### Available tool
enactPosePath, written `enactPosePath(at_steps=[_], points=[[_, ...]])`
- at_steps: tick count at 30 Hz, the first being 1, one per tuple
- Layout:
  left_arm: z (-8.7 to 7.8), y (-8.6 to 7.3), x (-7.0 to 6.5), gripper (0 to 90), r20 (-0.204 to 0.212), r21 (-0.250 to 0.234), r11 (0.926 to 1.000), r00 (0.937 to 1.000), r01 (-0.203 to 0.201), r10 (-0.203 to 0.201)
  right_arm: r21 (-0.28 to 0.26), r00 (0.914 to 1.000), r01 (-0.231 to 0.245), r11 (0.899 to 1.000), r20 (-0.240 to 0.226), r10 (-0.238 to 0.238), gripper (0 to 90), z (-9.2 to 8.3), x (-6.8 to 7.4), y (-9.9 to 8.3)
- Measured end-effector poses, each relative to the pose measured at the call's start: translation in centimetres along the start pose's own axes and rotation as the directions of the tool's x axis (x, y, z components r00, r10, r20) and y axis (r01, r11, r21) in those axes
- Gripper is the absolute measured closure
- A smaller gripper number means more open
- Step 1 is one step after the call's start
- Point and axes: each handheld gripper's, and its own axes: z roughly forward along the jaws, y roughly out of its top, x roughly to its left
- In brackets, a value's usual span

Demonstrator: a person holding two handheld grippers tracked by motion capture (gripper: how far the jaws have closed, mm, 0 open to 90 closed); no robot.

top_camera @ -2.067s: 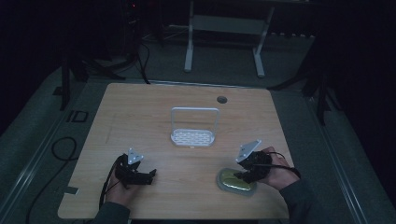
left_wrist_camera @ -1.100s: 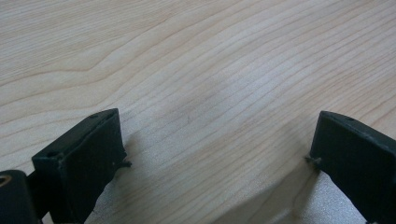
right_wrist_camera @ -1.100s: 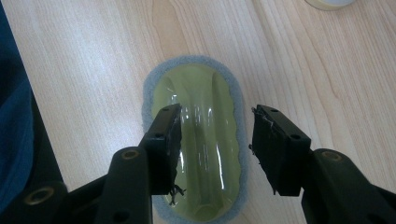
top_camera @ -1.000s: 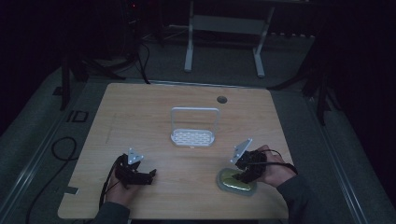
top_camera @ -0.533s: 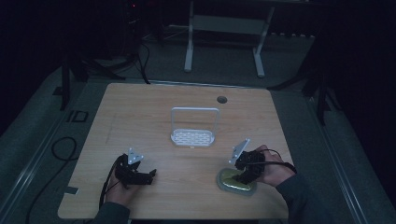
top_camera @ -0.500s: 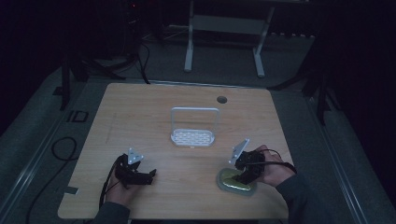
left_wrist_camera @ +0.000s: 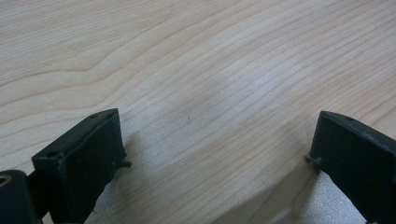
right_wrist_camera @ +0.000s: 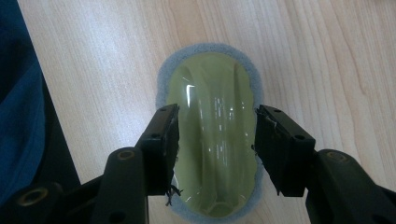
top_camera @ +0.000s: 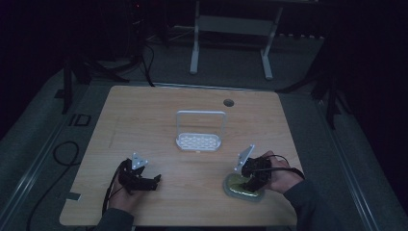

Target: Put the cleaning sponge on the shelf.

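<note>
Your right tool (right_wrist_camera: pixel 215 140) stood half-open, pads straddling but not pressing the glossy yellow-green dish (right_wrist_camera: pixel 212 135) flat on the tabletop (right_wrist_camera: pixel 327 56) beneath it; it looked stiff, light, slippery—best pinched across the narrow waist.

left tool (left_wrist_camera: pixel 219 154): black jaws | right tool (right_wrist_camera: pixel 215 135): black, screws | sleeve (top_camera: pixel 308 204): dark

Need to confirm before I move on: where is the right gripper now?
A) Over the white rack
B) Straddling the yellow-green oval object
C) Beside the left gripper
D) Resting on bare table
B: the right gripper has one jaw on each side of the yellow-green oval object.
</note>
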Motion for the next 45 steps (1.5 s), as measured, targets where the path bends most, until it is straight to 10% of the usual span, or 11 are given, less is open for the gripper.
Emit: enactPosePath(at_steps=[45], points=[[0.0, 0.0, 0.0, 2.7, 0.000, 0.000, 1.0000, 1.0000, 0.000, 0.000, 0.131, 0.9983, 0.041, 0.990, -0.046, -0.035, 57.5, 1.2, -0.3, 0.6]])
